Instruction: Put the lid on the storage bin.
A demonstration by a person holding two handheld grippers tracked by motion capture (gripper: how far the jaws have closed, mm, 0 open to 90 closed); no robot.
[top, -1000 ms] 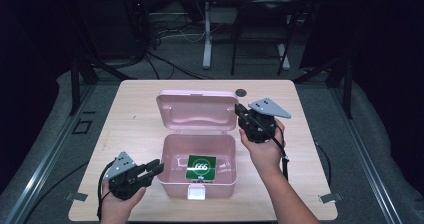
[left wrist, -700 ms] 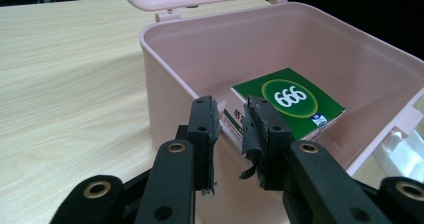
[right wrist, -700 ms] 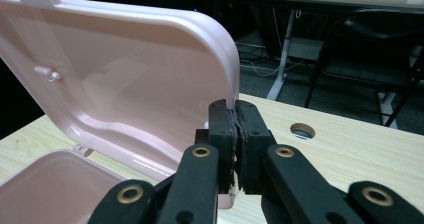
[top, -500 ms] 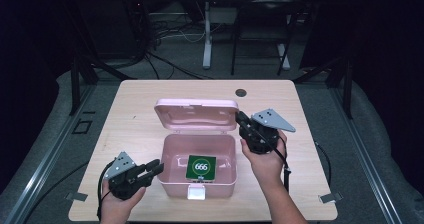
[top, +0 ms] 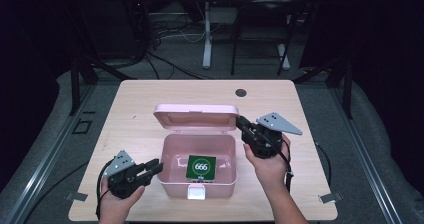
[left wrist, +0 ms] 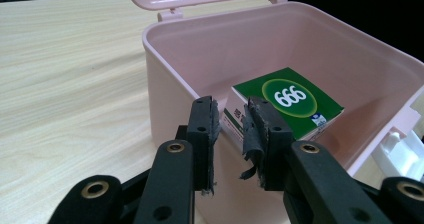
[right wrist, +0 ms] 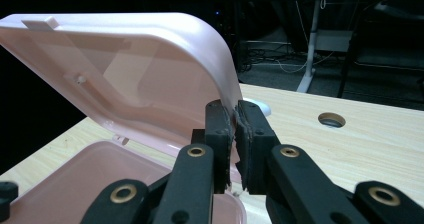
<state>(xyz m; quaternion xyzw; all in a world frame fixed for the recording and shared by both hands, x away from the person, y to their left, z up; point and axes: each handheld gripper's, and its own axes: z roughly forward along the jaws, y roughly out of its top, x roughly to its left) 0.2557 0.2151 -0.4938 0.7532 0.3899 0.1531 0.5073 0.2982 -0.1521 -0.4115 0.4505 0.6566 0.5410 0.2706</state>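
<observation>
Right gripper [right wrist: 234, 115]: I'm pinching the lid [right wrist: 150, 69] edge, jaws just easing.
Left gripper [left wrist: 231, 115]: jaws apart, empty.
Risk: lid slipping, slamming the box [top: 172, 181].

Each hand carried a black two-jaw unit. The left gripper [top: 156, 167] and the right gripper [top: 241, 122] each bore a grey three-cornered plate on top, dotted with small dark marks. A black cable trailed from each body toward the person's forearm. Both forearms were bare, with no sleeve in view. In the gripper views, the linkage arms were matte black with rounded ends, each pinned by brass-coloured ringed rivets. The fingers [left wrist: 204, 129] were flat black blocks with small screw holes, faced with dark pads frayed and peeling at the edges
</observation>
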